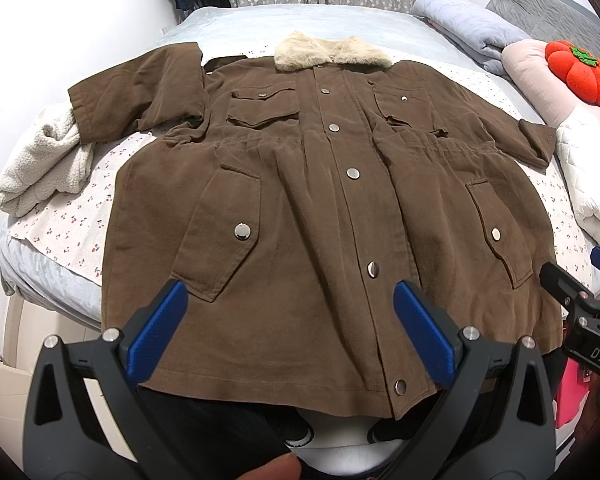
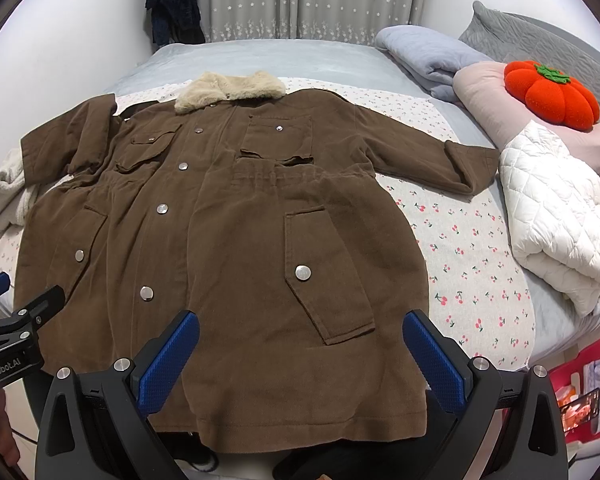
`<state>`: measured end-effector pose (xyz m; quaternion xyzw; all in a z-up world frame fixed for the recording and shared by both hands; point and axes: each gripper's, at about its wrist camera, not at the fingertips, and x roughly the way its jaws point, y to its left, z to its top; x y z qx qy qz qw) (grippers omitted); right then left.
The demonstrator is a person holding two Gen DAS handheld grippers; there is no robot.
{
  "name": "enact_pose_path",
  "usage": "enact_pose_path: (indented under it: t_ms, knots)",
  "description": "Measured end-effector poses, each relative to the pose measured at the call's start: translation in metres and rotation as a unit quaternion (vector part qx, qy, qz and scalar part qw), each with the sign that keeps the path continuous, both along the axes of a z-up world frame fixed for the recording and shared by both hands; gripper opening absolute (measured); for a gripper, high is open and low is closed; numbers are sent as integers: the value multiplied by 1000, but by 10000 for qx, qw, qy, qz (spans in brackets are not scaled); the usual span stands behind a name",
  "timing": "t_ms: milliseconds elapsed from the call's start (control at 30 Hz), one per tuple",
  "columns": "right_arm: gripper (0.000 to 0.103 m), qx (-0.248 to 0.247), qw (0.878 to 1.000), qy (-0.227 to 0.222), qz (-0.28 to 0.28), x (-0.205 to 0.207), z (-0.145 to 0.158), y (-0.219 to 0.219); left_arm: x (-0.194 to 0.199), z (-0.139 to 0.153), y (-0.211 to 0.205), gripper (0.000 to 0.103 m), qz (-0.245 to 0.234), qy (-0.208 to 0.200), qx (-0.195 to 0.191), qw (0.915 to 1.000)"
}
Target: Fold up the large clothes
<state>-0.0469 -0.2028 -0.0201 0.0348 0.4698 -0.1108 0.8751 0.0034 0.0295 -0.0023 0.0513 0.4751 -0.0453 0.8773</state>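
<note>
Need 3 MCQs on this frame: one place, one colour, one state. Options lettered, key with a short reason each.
1. Where does the red pumpkin cushion sit?
A. on the pink pillow at the bed's right
B. on the brown coat
C. on the floor

2. What colour is the coat's fur collar?
A. black
B. beige
C. red

3. What state are both grippers in?
A. shut on the hem
B. open, holding nothing
C. shut on a sleeve

Key:
1 A, the cushion rests on the pillow, clear of the brown coat.
2 B, pale beige fur tops the coat.
3 B, the left gripper and right gripper are spread wide above the hem.
</note>
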Motion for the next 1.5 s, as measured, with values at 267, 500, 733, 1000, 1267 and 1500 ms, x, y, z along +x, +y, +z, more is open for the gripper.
enact_pose_path:
  t_ms: [267,500,733,1000,1267,1500]
  knots:
    - [103,-1,10000,1,-6,0,0,0,0,0,0,102,1,2,-4,10000]
    - [103,-5,10000,24,-76,-1,-4,-6,0,-1,1,102,43,-89,97,9999]
    - [103,-119,9997,0,-194,-1,-6,-18,1,-5,8,103,-94,-197,65,9997]
    - [103,-9,9997,-21,-261,-6,-20,-62,17,-21,48,103,-159,87,-10,9998]
    - [103,806,9965,218,90,-8,-46,-104,39,-37,114,102,-41,130,97,9999]
    - [103,1648,9850,434,275,-9,-77,-137,59,-74,193,102,258,575,-773,9950]
